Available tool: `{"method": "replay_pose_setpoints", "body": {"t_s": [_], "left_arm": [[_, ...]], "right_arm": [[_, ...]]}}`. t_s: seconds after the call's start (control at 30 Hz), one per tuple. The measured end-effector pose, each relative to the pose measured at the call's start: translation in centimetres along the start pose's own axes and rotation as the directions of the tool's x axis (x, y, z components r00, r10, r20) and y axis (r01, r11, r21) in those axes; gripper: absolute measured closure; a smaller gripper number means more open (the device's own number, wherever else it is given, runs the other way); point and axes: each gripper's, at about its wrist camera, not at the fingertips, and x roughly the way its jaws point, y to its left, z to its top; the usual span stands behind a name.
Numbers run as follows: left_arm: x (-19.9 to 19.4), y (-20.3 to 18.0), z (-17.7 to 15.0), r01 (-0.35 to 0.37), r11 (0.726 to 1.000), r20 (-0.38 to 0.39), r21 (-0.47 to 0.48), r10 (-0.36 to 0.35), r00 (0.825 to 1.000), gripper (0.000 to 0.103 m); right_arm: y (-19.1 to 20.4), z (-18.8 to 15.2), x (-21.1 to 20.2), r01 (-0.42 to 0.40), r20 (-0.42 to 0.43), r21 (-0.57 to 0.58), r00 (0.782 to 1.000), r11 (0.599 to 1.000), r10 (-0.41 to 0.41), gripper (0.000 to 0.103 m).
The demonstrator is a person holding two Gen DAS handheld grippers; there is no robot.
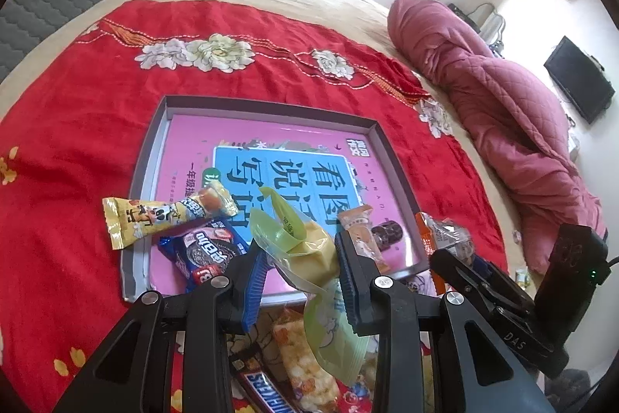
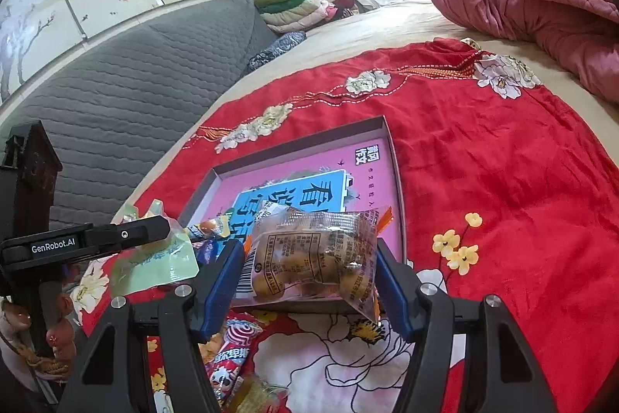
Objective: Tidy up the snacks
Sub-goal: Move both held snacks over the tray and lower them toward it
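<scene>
Where legible, Snickers bar (image 1: pixel 267 393), prob. Oreo pack (image 1: pixel 205 250)

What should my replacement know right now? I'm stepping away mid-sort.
Left tool: shut on a pale green plastic snack pouch, held above the tray's near edge.
Right tool: shut on a clear wrapped pastry pack, also at the near edge.
Done: yellow bar wrapper, blue cookie pack and brown-cookie packet lie in the shallow grey tray with the pink liner.
Left: set both down; brown chocolate bar and puffed-rice bar remain on the red floral cloth.
</scene>
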Motion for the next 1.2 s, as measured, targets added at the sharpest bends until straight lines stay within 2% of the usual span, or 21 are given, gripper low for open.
{"method": "replay_pose_setpoints", "body": {"t_s": [0.53,1.2], "left_arm": [[3.1,0.1,0.4,-0.035,0.999,-0.026,-0.006,0.035,0.999,0.068],[6.1,-0.2,0.7,-0.06,0.998,-0.065,0.011,0.06,0.996,0.068]], "right_arm": [[0.1,-0.5,3.6,0.023,-0.102,-0.041,0.994,0.999,-0.027,0.037],[0.3,-0.1,4.7,0.064,-0.116,-0.073,0.991,0.995,-0.072,0.037]]}}
